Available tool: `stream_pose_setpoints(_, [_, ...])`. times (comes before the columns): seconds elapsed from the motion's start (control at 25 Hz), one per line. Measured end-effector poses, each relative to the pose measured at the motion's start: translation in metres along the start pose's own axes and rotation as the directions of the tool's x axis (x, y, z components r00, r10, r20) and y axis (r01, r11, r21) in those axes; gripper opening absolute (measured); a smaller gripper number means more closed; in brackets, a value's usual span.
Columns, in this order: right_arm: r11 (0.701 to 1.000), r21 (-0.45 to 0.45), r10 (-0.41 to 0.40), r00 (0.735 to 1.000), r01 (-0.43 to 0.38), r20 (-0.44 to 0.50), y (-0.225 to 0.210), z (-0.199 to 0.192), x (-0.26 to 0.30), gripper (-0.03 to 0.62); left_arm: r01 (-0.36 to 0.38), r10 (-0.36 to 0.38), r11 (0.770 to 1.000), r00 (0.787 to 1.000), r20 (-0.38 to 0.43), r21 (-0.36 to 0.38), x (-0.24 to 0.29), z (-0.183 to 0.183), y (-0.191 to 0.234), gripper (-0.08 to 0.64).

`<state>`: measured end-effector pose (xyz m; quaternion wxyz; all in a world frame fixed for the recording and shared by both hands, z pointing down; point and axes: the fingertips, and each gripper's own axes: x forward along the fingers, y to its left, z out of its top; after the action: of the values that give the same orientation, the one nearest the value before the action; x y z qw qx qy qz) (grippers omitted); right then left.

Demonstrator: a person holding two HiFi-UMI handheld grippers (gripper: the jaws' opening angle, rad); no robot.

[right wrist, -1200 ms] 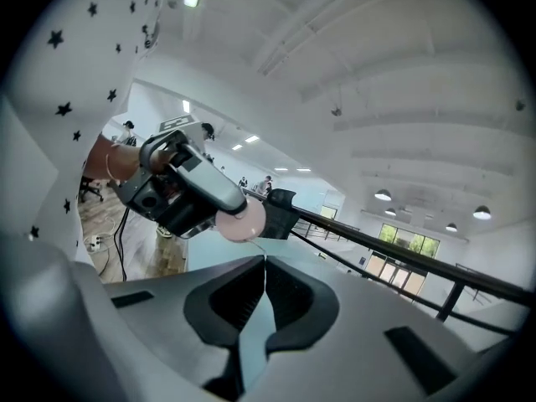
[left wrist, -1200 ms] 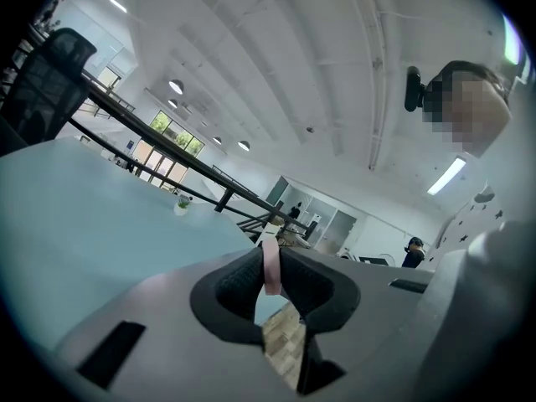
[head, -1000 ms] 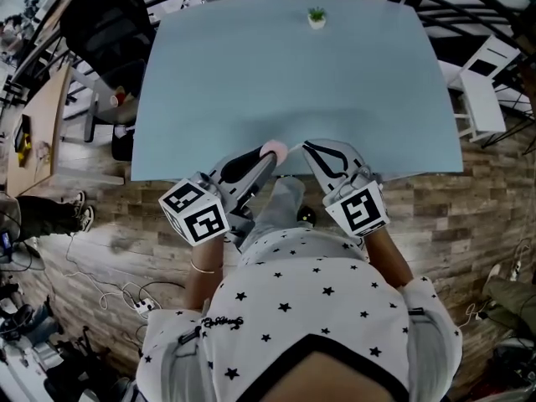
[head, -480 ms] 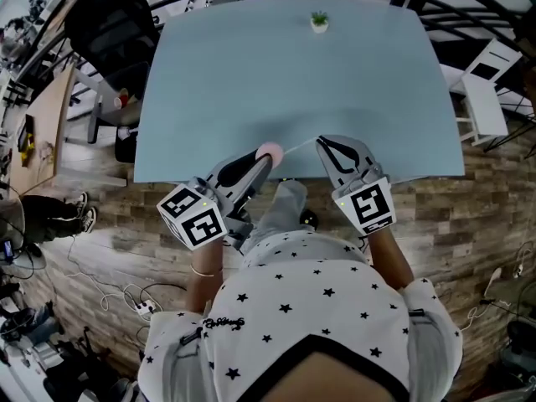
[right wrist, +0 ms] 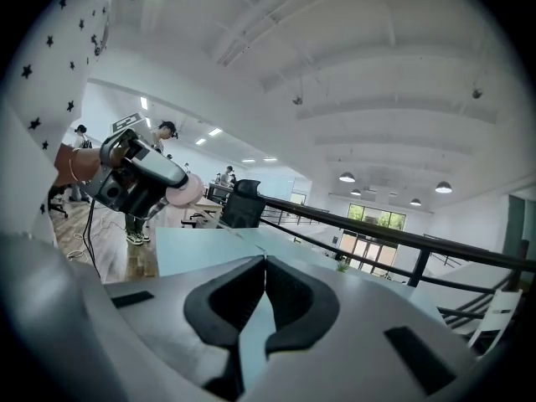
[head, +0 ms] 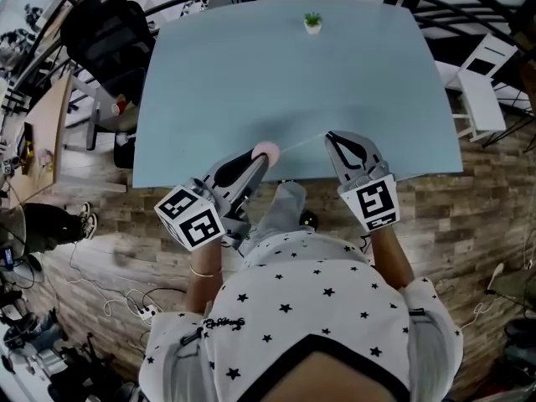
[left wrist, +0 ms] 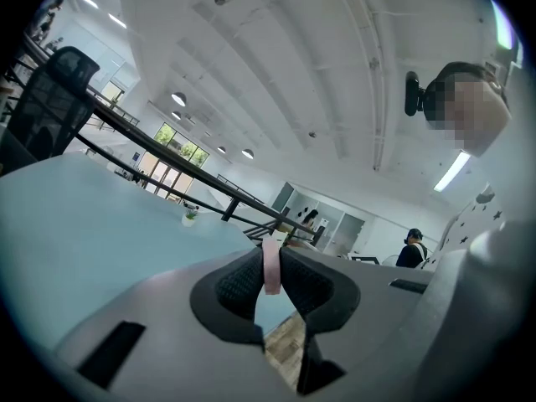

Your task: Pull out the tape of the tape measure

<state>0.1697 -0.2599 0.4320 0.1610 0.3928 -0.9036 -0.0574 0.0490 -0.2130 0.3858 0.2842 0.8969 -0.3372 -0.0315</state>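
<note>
The right gripper (head: 329, 136), jaws pinched together on the end of the thin pale tape (head: 301, 144), has slid off to the right over the last second. The left gripper (head: 256, 162) has kept its place, clamped on the small round pink tape measure (head: 267, 151) at the near edge of the light blue table (head: 293, 74). The gap between them has widened and more tape shows, so the pull looks under way, with only a short length out yet.
</note>
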Motion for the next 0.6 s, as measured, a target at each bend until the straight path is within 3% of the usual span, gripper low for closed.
stream_pose_setpoints(0.6, [0.993,0.051,-0.105,0.993,0.107,-0.048,-0.032,-0.018,-0.015,0.002,-0.014,0.014,1.000,1.000,0.000,0.011,-0.002,0.005,0.007,0.086])
